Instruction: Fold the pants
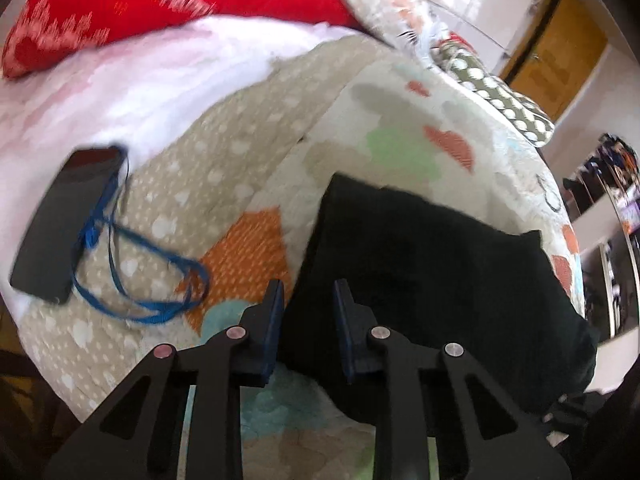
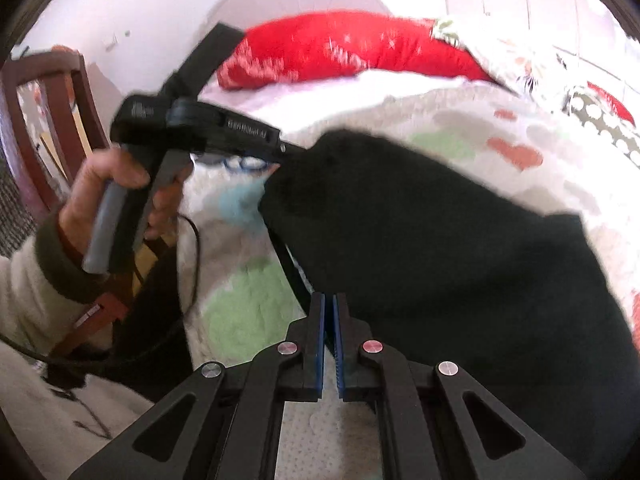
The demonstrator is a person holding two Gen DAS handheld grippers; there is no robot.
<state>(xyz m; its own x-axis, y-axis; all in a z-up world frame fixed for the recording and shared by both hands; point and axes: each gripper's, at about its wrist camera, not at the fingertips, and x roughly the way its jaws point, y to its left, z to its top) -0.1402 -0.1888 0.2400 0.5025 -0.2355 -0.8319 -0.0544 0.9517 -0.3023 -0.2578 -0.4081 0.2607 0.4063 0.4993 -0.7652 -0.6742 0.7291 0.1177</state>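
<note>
The black pants [image 1: 436, 276] lie folded in a dark block on the patterned quilt [image 1: 248, 172]. My left gripper [image 1: 308, 296] is open, its jaws a short gap apart, over the pants' near left edge. In the right wrist view the pants [image 2: 440, 240] fill the right half. My right gripper [image 2: 329, 300] is shut, its blue pads almost together, at the pants' near left edge; whether cloth is pinched I cannot tell. The left gripper also shows in the right wrist view [image 2: 286, 148], hand-held, its tip at the pants' far left corner.
A black phone [image 1: 66, 220] with a blue lanyard [image 1: 140, 272] lies on the quilt at the left. A red pillow [image 1: 160, 8] lies at the bed's head. A wooden chair [image 2: 44, 128] stands left of the bed. A wooden door [image 1: 560, 52] and shelves [image 1: 612, 240] are at the right.
</note>
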